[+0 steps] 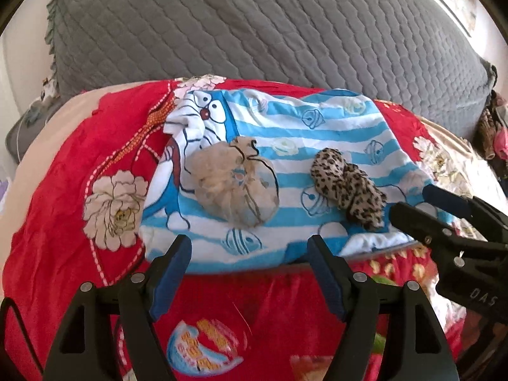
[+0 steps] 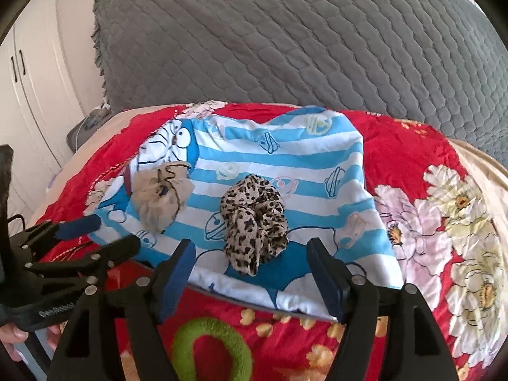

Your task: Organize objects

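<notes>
A beige mesh drawstring pouch [image 1: 235,184] [image 2: 162,195] and a leopard-print scrunchie [image 1: 347,187] [image 2: 254,219] lie on a blue-and-white striped cartoon cloth [image 1: 285,133] [image 2: 285,155]. My left gripper [image 1: 249,254] is open and empty, just short of the cloth's near edge, below the pouch. My right gripper [image 2: 250,258] is open and empty, its jaws on either side of the scrunchie's near end. It shows from the side in the left wrist view [image 1: 412,203], and the left gripper shows in the right wrist view [image 2: 104,231]. A green scrunchie [image 2: 211,346] lies on the red sheet near me.
A red floral sheet [image 1: 63,222] [image 2: 412,222] covers the bed under the cloth. A grey quilted headboard cushion [image 1: 254,25] [image 2: 285,38] stands behind. White wardrobe doors [image 2: 28,95] are at the left. Dark clothing [image 1: 492,127] lies at the far right.
</notes>
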Motion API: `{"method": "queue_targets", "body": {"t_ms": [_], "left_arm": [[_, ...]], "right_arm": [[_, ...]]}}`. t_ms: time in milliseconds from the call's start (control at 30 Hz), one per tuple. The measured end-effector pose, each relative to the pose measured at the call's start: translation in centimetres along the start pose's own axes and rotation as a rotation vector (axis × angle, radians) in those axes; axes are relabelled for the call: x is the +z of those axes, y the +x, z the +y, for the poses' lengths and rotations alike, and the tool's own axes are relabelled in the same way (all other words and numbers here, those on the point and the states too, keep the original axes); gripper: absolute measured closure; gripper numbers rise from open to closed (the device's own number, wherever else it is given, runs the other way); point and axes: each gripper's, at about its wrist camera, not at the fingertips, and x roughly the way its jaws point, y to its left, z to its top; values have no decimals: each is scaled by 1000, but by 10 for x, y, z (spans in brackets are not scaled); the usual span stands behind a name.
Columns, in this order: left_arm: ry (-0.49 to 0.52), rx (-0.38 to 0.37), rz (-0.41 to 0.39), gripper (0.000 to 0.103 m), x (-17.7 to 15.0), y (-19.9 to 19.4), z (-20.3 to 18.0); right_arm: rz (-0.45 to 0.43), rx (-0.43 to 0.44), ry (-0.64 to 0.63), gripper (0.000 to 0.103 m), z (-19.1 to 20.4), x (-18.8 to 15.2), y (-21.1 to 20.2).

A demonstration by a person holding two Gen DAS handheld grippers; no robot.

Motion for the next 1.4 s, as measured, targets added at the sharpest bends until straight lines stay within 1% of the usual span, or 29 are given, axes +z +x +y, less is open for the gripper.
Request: {"method": "queue_targets", "body": {"t_ms": [200, 300, 367, 500, 600, 767, 867, 1033, 1133, 1300, 1400], "left_arm": [[2, -15, -14, 27, -4, -23, -1], [27, -5, -25, 27, -8, -36, -5], [38, -4, -26, 27, -12, -44, -6], [24, -15, -19, 27, -19, -56, -5], [35, -1, -30, 27, -25, -66, -7], [39, -15, -27, 27, -34, -84, -11], [35, -20, -27, 27, -39, -92, -15], [37, -32, -37, 26, -47, -112, -21], [33, -40, -40, 26, -49, -121, -25], [65, -17, -66, 26, -54, -136, -33], [60, -31, -59, 26, -57, -142, -33]], "right_arm": [[-2, -14, -16, 31, 9, 1, -25], [5, -32, -33, 31, 13, 0, -32], [13, -28, -34, 31, 14, -2, -36], [22, -42, -31, 31, 15, -8, -53], [15, -50, -46, 31, 18, -11, -69], [-11, -56, -41, 31, 20, -12, -93], [-13, -62, -39, 31, 21, -16, -104], [-33, -45, -37, 31, 22, -23, -128], [-42, -50, -33, 31, 20, -30, -141], [-43, -47, -18, 31, 19, -37, -155], [-50, -35, -21, 30, 23, -40, -163]]}}
